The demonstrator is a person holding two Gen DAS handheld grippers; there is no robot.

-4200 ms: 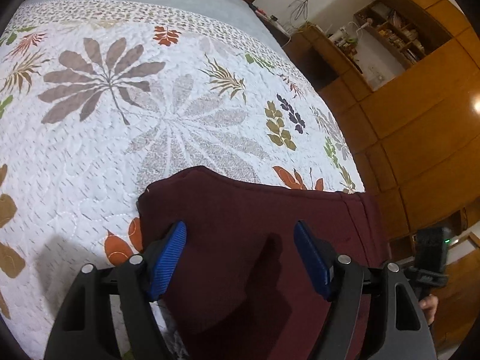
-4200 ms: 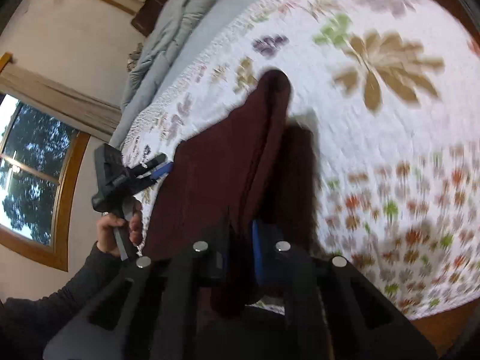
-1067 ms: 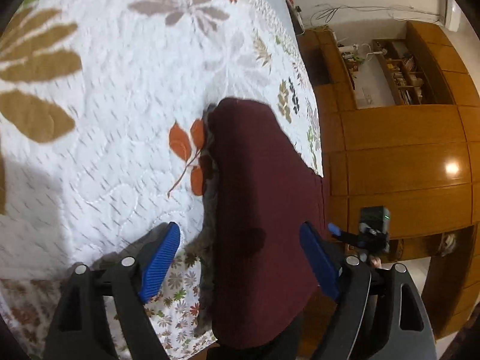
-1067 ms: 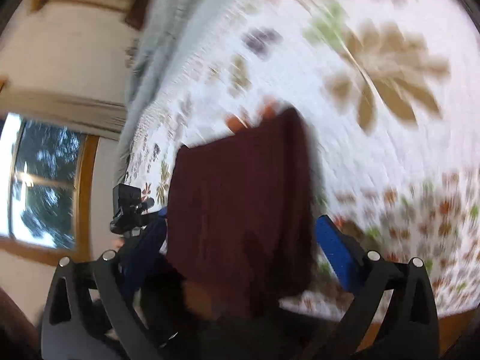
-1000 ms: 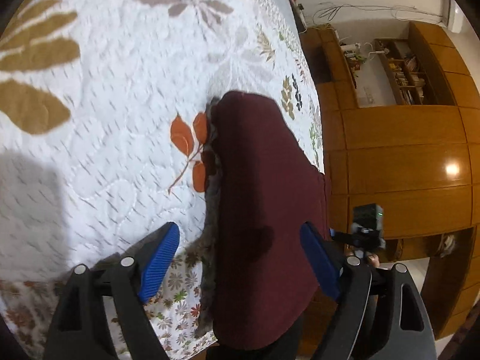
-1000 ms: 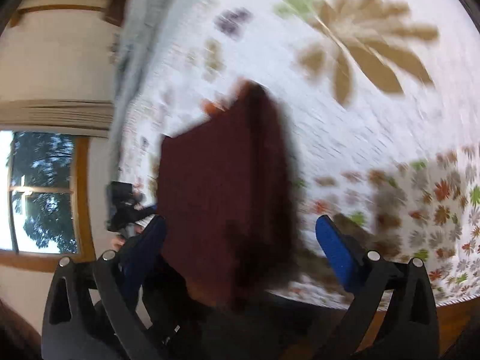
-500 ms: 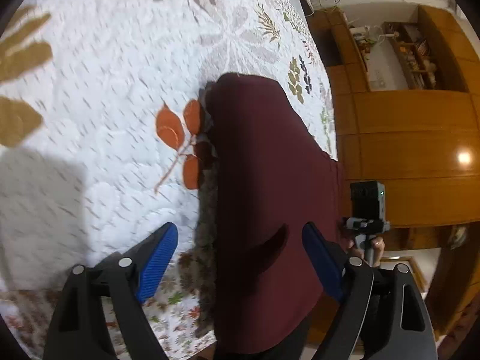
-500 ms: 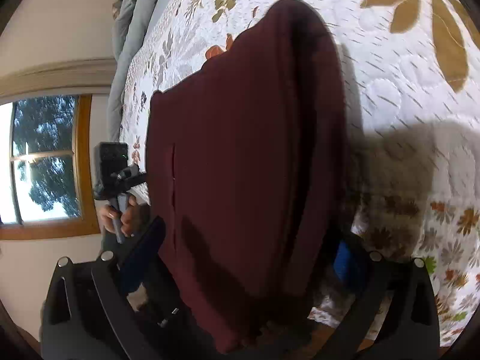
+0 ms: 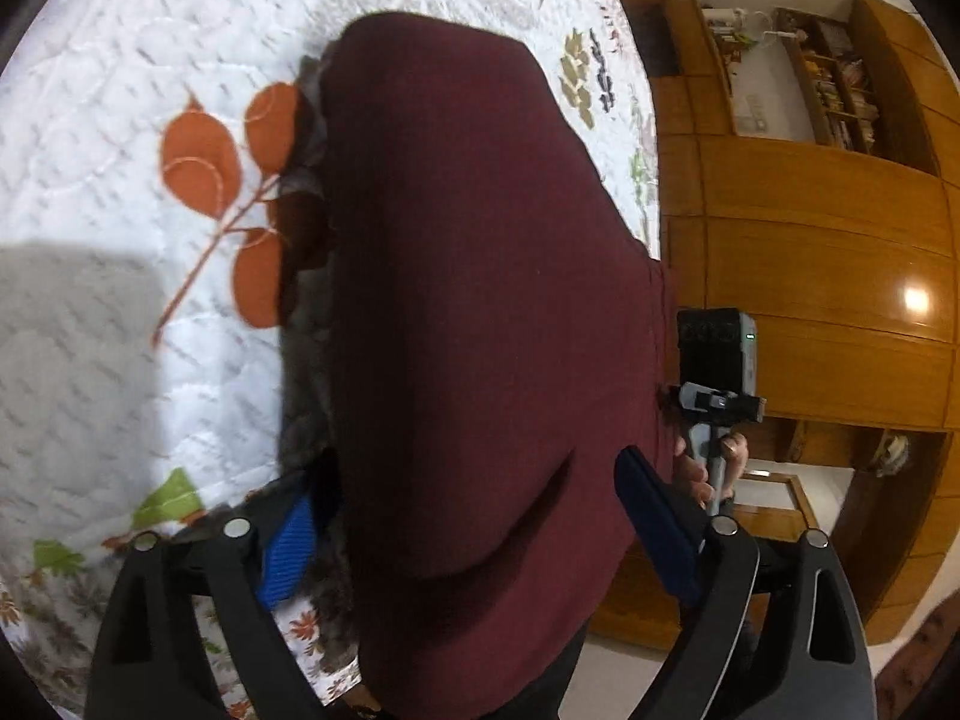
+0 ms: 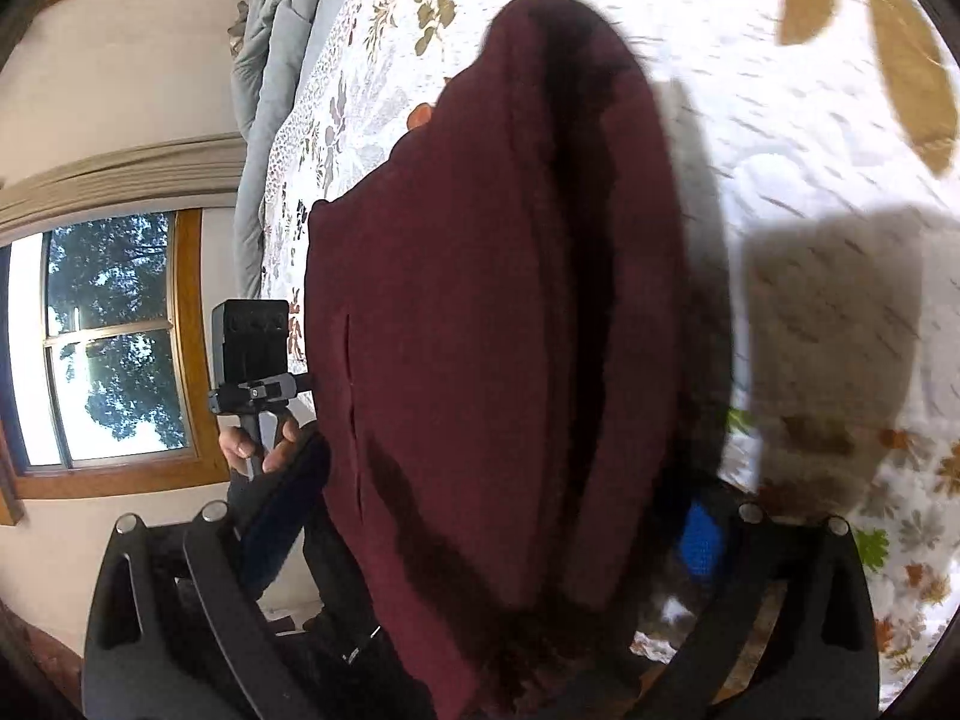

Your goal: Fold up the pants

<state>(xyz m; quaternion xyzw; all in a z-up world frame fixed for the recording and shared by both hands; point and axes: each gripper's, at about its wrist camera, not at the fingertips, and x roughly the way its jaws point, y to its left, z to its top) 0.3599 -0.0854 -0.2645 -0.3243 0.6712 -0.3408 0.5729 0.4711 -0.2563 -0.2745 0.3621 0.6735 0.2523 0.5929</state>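
Observation:
The maroon pants (image 9: pixel 480 276) lie folded in a thick stack on the floral quilt (image 9: pixel 120 192), at the bed's near edge. They fill the right wrist view (image 10: pixel 498 312) too. My left gripper (image 9: pixel 474 534) is open, its blue pads straddling the near end of the stack. My right gripper (image 10: pixel 492 534) is open and straddles the other end the same way. Each gripper shows in the other's view, the right one in the left wrist view (image 9: pixel 717 372) and the left one in the right wrist view (image 10: pixel 252 360).
Wooden wardrobes and shelves (image 9: pixel 828 252) stand beyond the bed. A window (image 10: pixel 108 336) and a grey blanket (image 10: pixel 270 36) lie on the other side. The quilt spreads wide beyond the stack.
Earlier my right gripper held a pant fold up and laid it over. In the last second both open grippers moved in close so their pads straddle the stack.

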